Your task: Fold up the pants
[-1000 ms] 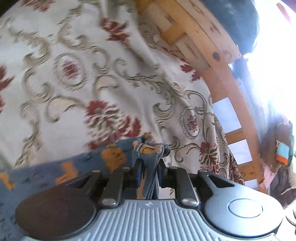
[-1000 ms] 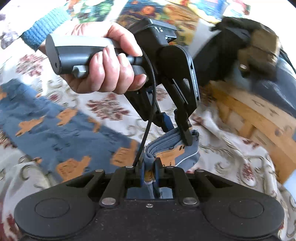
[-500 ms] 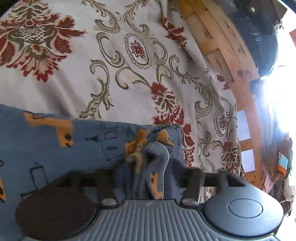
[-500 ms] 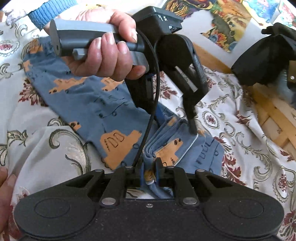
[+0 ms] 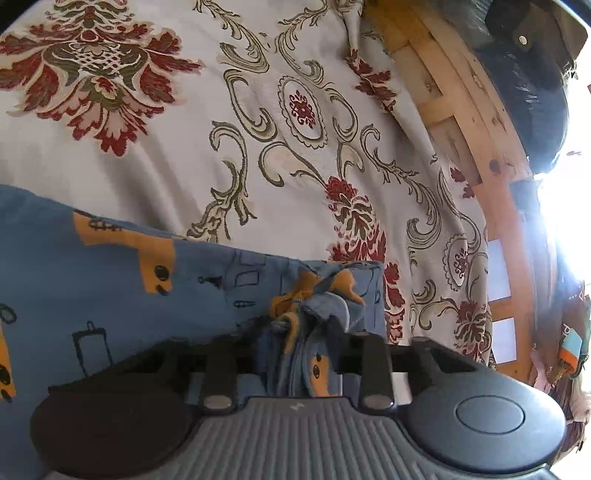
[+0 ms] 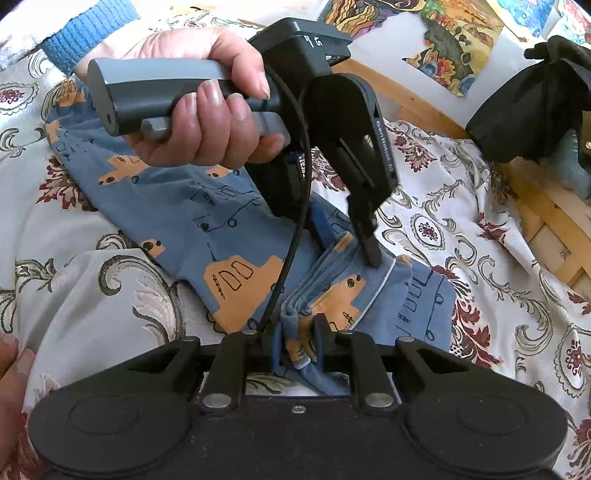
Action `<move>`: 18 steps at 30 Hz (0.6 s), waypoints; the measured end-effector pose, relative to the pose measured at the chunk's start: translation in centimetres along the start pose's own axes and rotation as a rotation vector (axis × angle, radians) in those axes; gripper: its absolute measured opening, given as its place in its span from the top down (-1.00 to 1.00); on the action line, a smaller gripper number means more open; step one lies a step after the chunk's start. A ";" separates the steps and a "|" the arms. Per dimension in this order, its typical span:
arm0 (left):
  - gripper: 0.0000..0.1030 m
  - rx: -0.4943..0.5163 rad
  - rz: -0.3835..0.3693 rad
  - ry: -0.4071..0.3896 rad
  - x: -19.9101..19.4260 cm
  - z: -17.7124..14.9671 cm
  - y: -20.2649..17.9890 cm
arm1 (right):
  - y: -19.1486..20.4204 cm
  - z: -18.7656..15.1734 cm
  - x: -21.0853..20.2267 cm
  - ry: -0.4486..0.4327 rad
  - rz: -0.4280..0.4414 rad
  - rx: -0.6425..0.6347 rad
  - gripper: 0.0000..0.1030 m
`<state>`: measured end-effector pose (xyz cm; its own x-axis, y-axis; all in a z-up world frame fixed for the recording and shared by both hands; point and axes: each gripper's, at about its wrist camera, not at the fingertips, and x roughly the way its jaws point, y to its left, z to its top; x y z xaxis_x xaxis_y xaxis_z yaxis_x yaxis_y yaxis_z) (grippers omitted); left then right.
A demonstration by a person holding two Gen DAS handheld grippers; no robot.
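Pants: the blue pants (image 6: 192, 206) printed with orange vehicles lie on the patterned bedspread (image 6: 480, 258), running from the far left toward the near middle, where the end is doubled over into a thick stack of layers.

Left gripper: the left gripper (image 6: 364, 243), seen from the right wrist camera, slants down from upper left to lower right, its tips on top of the folded stack. In its own view the bunched fabric (image 5: 314, 321) fills the space between the two fingers, which stand somewhat apart; whether they press the cloth cannot be told.

Left hand: a hand (image 6: 199, 110) wraps the grey handle from above, four fingers curled under it, thumb on top, knuckles toward the camera. A blue knitted cuff (image 6: 85, 33) shows at the wrist.

Right gripper: the right gripper (image 6: 297, 339) is low over the bedspread at the near edge of the stack. Its fingers are pressed close together, pinching several layers of the pants' edge between the pads.

Right hand: only fingertips (image 6: 11, 369) show at the left edge of the right wrist view; their pose cannot be told.

Cable: a black cable (image 6: 295, 229) hangs from the left gripper's body down to the near fold.

Surroundings: a wooden bed frame (image 5: 461, 122) runs along the bedspread's far side, with a dark bag (image 6: 535, 110) resting above it.
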<state>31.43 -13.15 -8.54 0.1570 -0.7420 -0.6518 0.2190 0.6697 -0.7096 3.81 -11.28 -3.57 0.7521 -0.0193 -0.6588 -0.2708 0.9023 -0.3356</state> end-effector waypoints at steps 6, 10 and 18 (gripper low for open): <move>0.67 0.021 -0.018 -0.018 -1.0 -0.3 0.0 | -0.2 0.2 -0.2 -0.020 -0.001 0.030 0.69; 0.70 0.026 -0.014 -0.025 -1.9 -0.3 0.3 | 0.4 0.6 -0.5 -0.044 -0.003 0.022 0.71; 0.70 0.014 0.026 -0.006 -4.9 -0.9 2.2 | 2.6 1.8 -1.0 -0.080 0.044 -0.005 0.71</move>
<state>30.27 -8.02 -7.19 0.1687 -0.7248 -0.6680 0.2287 0.6880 -0.6887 3.48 -8.13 -2.57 0.7847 0.0546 -0.6174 -0.3075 0.8992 -0.3113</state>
